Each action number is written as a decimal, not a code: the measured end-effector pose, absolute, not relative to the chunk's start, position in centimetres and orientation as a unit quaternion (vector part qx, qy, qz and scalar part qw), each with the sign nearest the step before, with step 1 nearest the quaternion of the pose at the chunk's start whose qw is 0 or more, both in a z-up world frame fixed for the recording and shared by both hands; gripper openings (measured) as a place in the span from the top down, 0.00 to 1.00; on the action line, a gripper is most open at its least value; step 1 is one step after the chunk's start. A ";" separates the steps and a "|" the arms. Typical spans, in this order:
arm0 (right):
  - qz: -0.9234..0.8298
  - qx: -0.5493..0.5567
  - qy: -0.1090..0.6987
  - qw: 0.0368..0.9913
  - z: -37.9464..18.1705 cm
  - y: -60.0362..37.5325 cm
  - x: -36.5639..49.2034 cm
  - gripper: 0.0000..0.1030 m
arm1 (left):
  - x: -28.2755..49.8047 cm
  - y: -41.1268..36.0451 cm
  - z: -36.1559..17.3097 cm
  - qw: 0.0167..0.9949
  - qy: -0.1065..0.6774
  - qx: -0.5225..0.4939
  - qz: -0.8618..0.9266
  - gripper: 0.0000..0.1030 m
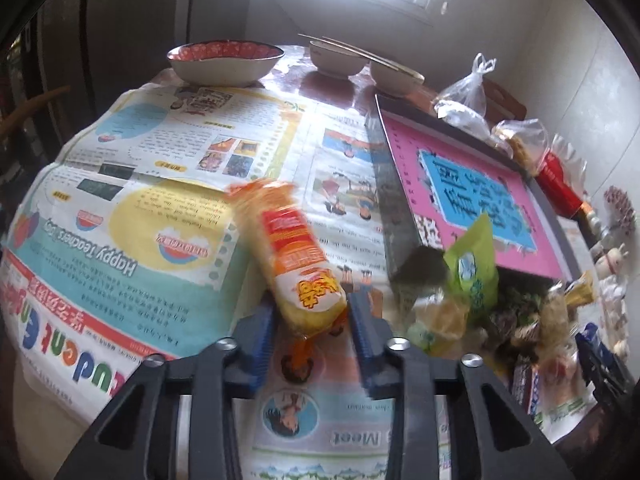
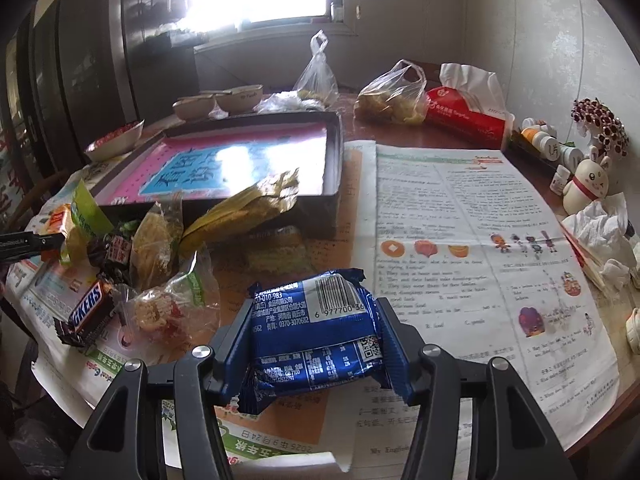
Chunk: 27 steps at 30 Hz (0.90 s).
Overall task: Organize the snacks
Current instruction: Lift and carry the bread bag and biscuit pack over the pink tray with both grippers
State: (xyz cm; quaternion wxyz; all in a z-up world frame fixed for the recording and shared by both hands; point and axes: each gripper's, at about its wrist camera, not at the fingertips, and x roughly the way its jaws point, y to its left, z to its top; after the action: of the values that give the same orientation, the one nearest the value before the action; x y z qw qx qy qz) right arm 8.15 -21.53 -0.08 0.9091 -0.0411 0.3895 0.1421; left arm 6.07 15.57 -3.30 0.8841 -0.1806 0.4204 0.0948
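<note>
Orange wafer pack [image 1: 296, 256]: light, crinkly film, crushable contents; best held across the lower body; lower centre of frame.
Left gripper [image 1: 310, 312]: nearly closed, pinching the pack's near end.
Blue snack packet [image 2: 316, 332]: soft, slippery; lower centre.
Right gripper [image 2: 316, 344]: part-open, clamped on the packet's sides.
Tray [image 2: 334, 168]: upper left, beyond the snack pile.

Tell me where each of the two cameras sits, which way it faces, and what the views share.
Left wrist: sits behind the left gripper, looking down and forward over the newspaper toward bowls and a window; its own fingers clamp an orange snack pack.
Right wrist: sits behind the right gripper, facing the same window across the table; its fingers clamp a blue snack packet.
Shared: the tray with the pink sheet, the green packet, and the loose snack pile.
</note>
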 end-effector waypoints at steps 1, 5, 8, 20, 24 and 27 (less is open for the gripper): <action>0.142 -0.038 0.388 0.910 0.1 -21.6 8.1 0.45 | 6.1 15.7 -3.3 0.885 0.419 -0.184 0.093 0.68; 0.144 -0.025 0.375 0.915 1.6 -22.1 8.1 0.45 | 5.8 15.7 -2.9 0.890 0.408 -0.183 0.087 0.68; 0.144 -0.023 0.364 0.920 2.6 -22.0 8.4 0.45 | 5.5 15.7 -2.2 0.895 0.398 -0.183 0.082 0.68; 0.164 -0.021 0.322 0.932 6.5 -19.7 11.8 0.45 | 5.9 14.0 2.1 0.919 0.356 -0.161 0.058 0.68; 0.176 -0.024 0.324 0.929 6.5 -18.3 13.3 0.45 | 7.0 12.8 3.0 0.923 0.350 -0.153 0.041 0.68; 0.182 -0.025 0.328 0.927 6.2 -17.4 14.1 0.45 | 8.1 11.6 3.4 0.925 0.349 -0.147 0.026 0.68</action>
State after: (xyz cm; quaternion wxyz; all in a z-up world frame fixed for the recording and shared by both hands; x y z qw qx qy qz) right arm 14.13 -17.41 6.24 0.9265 -0.0247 0.3281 0.1824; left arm 8.12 11.63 3.42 0.9254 -0.1466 0.3485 0.0261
